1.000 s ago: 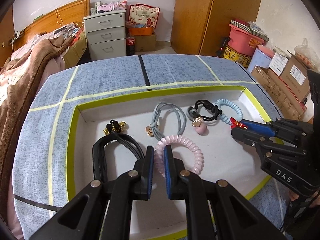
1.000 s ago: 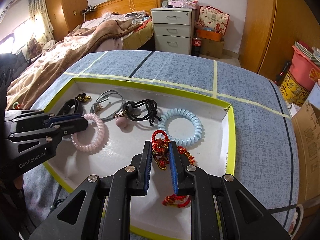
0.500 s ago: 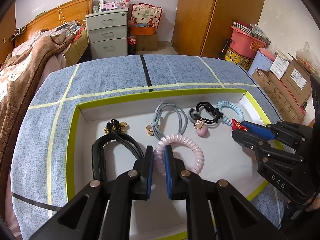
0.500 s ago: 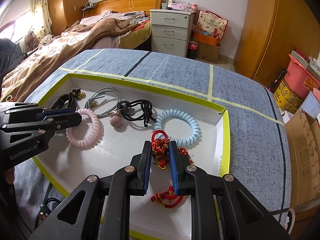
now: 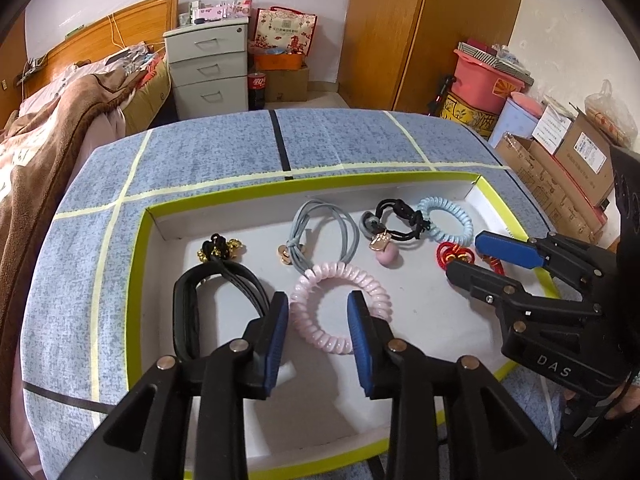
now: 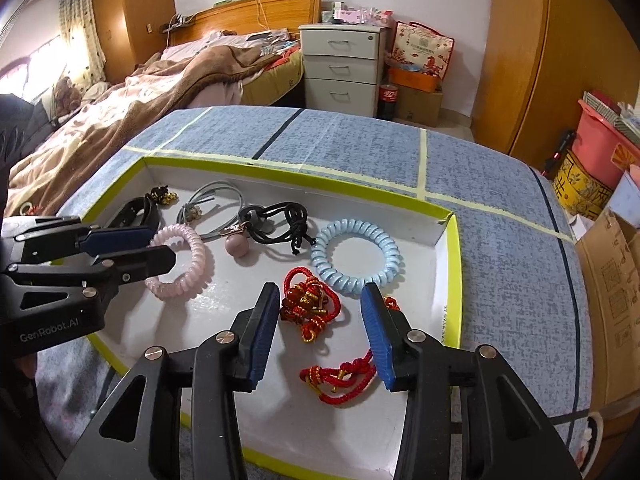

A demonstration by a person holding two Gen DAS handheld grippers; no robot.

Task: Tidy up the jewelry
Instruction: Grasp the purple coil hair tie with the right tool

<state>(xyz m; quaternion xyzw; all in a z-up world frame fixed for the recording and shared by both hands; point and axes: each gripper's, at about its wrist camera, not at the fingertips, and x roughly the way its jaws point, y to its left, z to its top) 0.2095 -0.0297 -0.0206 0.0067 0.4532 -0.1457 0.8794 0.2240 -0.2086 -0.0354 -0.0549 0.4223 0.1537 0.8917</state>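
Note:
A white tray with a yellow-green rim (image 5: pixel 140 280) (image 6: pixel 456 280) lies on the blue cloth. My left gripper (image 5: pixel 318 308) (image 6: pixel 160 246) hangs over the tray's left half with its jaws opening. The near-left arc of a pink coil hair tie (image 5: pixel 340 272) (image 6: pixel 192 252) lies between them, and no pad presses on it. My right gripper (image 6: pixel 320 300) (image 5: pixel 466 254) is over the right half, its jaws also opening. A red cord bracelet with beads (image 6: pixel 308 308) (image 5: pixel 448 252) rests loose on the tray floor between them.
Also in the tray are a blue coil tie (image 6: pixel 352 284) (image 5: pixel 466 224), a second red cord (image 6: pixel 340 380), a black cord tie with a pink ball (image 5: pixel 386 256), a grey elastic (image 5: pixel 348 232), a black strap (image 5: pixel 184 312) and gold bells (image 5: pixel 218 248). A bed, drawers and boxes surround the table.
Both grippers have opened their jaws. The left has let go of the pink coil and the right has let go of the red cord. Neither hand has shifted.

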